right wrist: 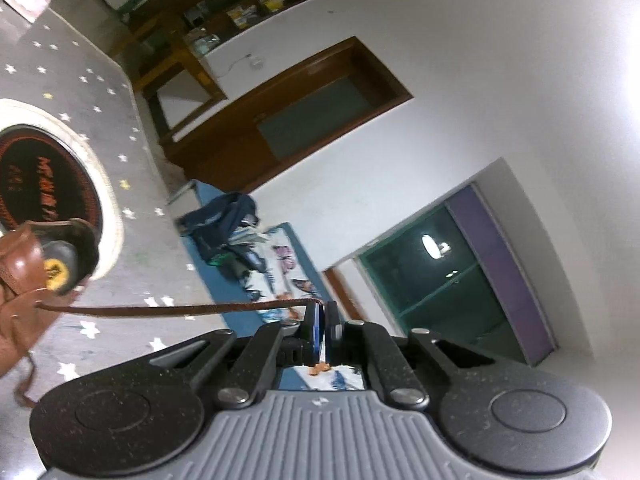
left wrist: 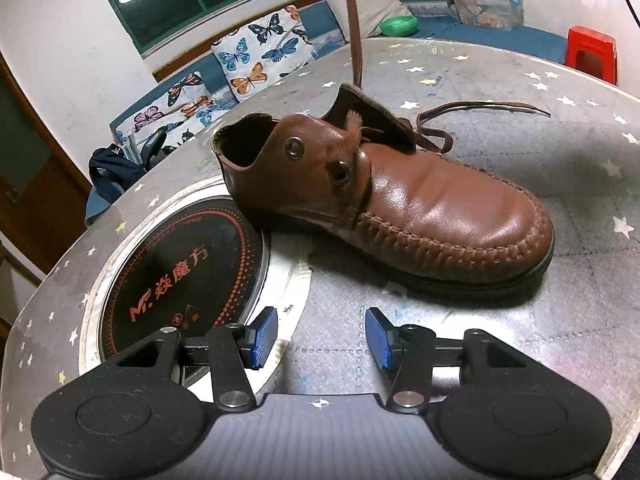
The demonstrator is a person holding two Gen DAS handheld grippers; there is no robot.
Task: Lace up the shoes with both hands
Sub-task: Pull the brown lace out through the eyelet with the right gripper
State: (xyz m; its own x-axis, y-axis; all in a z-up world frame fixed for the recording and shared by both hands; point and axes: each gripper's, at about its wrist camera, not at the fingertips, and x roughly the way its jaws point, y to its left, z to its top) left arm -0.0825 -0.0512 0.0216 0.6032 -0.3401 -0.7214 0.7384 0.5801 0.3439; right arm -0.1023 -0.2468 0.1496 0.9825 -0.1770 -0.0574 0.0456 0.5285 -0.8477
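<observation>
— Left wrist view? Left gripper (left wrist: pixel 321 336) hanging with jaws apart and empty, near a brown shoe (left wrist: pixel 400 196) on the starred table (left wrist: pixel 520 320).

— Right wrist view? Right gripper (right wrist: pixel 325 322) clamped on taut lace (right wrist: pixel 180 309), shoe (right wrist: pixel 24 280) at left edge.

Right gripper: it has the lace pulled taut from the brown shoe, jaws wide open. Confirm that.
Not quite. The right gripper does hold the lace taut from the brown shoe, but its jaws are shut on it, not wide open. The right wrist view shows this.

L cam downward; R level; share shoe (left wrist: pixel 380 200)
</observation>
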